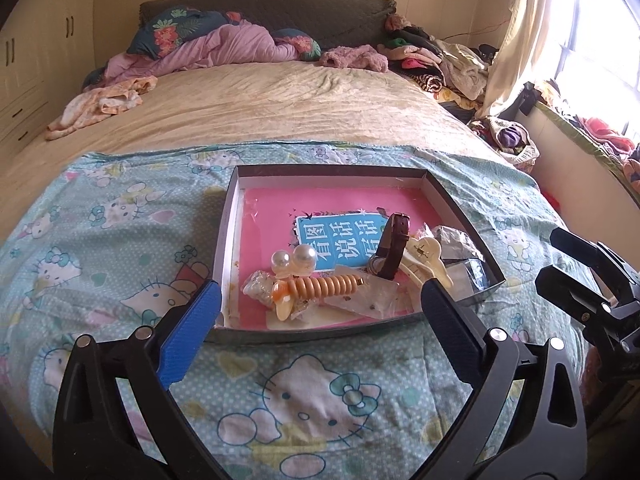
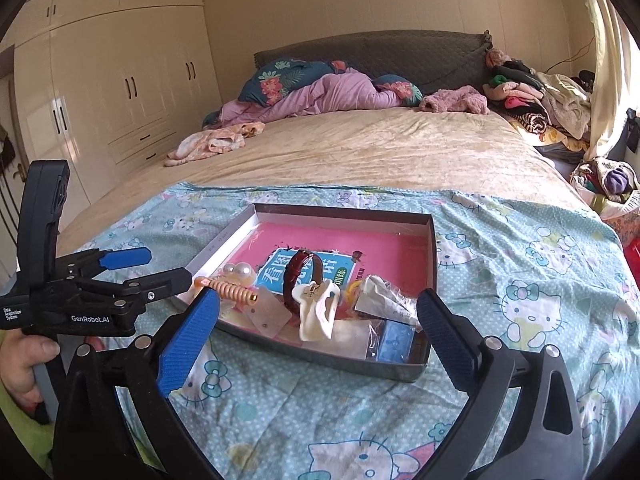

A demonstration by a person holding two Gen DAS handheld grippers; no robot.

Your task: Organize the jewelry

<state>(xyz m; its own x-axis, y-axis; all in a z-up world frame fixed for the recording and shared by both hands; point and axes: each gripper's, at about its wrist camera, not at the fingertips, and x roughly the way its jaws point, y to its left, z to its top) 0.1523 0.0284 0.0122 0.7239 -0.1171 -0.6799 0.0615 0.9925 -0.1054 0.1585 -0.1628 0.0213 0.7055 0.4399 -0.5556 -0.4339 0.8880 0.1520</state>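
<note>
A shallow grey box (image 1: 460, 202) (image 2: 433, 256) with a pink book lining it lies on a Hello Kitty cloth on the bed. Inside lie a brown leather watch (image 1: 394, 246) (image 2: 298, 276), a cream hair claw (image 1: 426, 258) (image 2: 318, 312), two pearls (image 1: 292, 260) (image 2: 238, 270), an orange coil hair tie (image 1: 328, 286) (image 2: 236, 292) and plastic packets (image 1: 360, 302) (image 2: 390, 300). My left gripper (image 1: 320, 308) is open and empty just before the box's near edge. My right gripper (image 2: 318, 312) is open and empty, near the box's front corner. Each gripper shows in the other's view (image 1: 576, 264) (image 2: 148, 266).
The Hello Kitty cloth (image 1: 120, 240) (image 2: 540, 280) covers the bed's near end. Crumpled bedding (image 1: 208, 48) and clothes (image 1: 432, 60) lie at the far end. Wardrobes (image 2: 120, 80) stand left; a curtain and window (image 1: 560, 40) are right.
</note>
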